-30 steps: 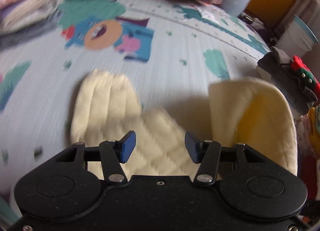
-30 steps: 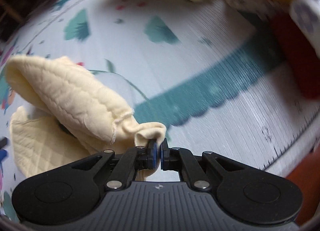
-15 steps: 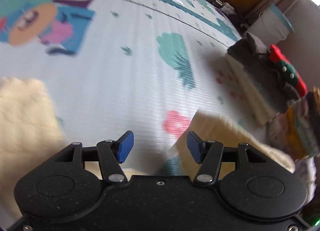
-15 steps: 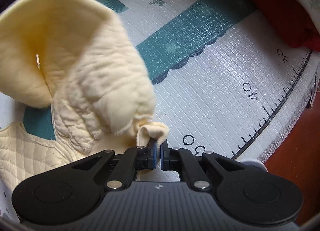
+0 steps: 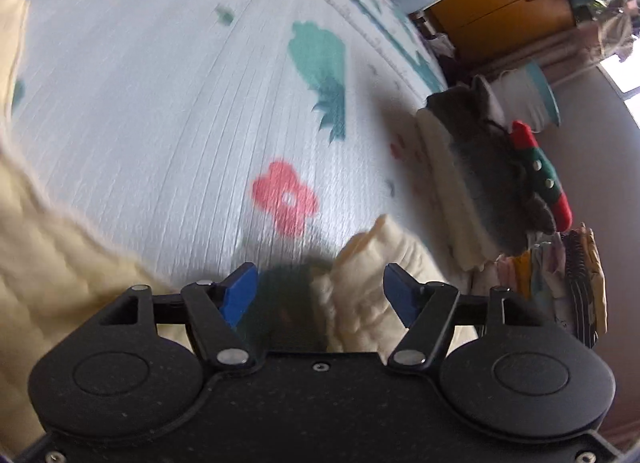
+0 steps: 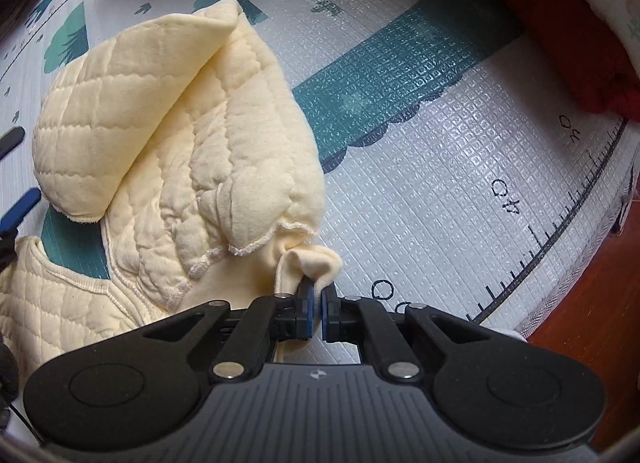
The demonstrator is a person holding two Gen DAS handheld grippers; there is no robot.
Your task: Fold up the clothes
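Cream quilted garment (image 6: 192,167) lay bunched on the play mat (image 6: 460,191). Your right gripper (image 6: 316,309) was clamped on its hem. Your left gripper (image 5: 320,295) had just been opening, jaws apart, cloth between them unpinched, near the stacked clothes (image 5: 480,183).

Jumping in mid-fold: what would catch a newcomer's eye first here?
The cream quilted garment, bunched up on the printed play mat, its edge pinched in the right gripper. The left gripper has just been opening, a fold between its fingers, unpinched. A folded clothes stack sits right.
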